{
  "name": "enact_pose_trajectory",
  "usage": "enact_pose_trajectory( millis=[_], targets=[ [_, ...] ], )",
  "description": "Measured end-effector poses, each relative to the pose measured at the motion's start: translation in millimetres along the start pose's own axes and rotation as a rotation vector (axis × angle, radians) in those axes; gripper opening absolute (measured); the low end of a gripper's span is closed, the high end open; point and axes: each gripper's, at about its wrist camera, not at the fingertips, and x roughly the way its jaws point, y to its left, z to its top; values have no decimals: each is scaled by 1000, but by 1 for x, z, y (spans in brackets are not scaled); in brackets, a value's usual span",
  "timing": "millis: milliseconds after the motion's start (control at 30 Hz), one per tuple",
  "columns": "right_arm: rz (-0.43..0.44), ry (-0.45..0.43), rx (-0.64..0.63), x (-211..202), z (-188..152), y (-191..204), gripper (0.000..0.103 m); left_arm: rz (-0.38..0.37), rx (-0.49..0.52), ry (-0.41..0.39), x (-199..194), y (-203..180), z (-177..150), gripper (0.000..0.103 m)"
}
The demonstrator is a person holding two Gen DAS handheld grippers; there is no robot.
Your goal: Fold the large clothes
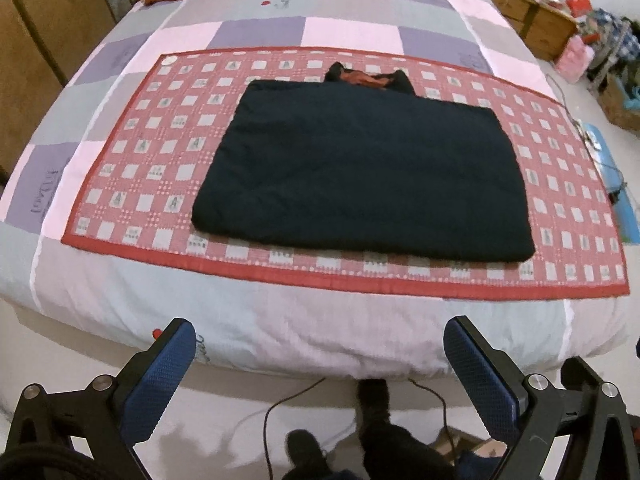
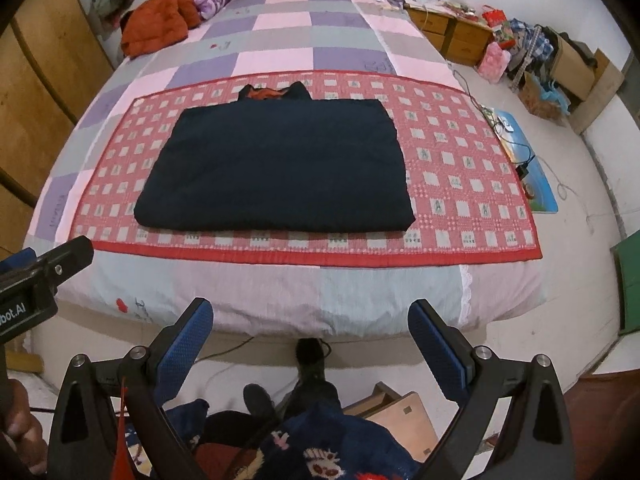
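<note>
A dark navy padded garment (image 1: pixel 368 168) (image 2: pixel 276 168) lies folded into a flat rectangle on a red checked mat (image 1: pixel 120 184) (image 2: pixel 460 184) across the bed. Its collar with orange lining (image 1: pixel 366 78) (image 2: pixel 266 93) pokes out at the far edge. My left gripper (image 1: pixel 320 344) is open, held back over the bed's near edge, apart from the garment. My right gripper (image 2: pixel 310 320) is also open and empty, likewise short of the bed. The left gripper's body (image 2: pixel 36 280) shows at the left of the right wrist view.
The bed has a pink, purple and grey patchwork quilt (image 2: pixel 280 40). An orange jacket (image 2: pixel 160 20) lies near the headboard. Wooden drawers (image 2: pixel 452 32) and clutter stand at the right. A blue mat (image 2: pixel 528 160) with cables lies on the floor. A person's feet (image 2: pixel 308 360) stand below.
</note>
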Motion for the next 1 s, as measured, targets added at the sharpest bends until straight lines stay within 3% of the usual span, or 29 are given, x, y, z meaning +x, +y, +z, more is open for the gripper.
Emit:
enact_pose_trajectory(
  millis=[467,1000],
  targets=[
    [-41,-5,73,-11,-21,10,100,-35,80,13,-2,13,-7,103],
    [-47,-12,77,-15,-29,21,100,-39,88,16,-2,20,-10,103]
  ],
)
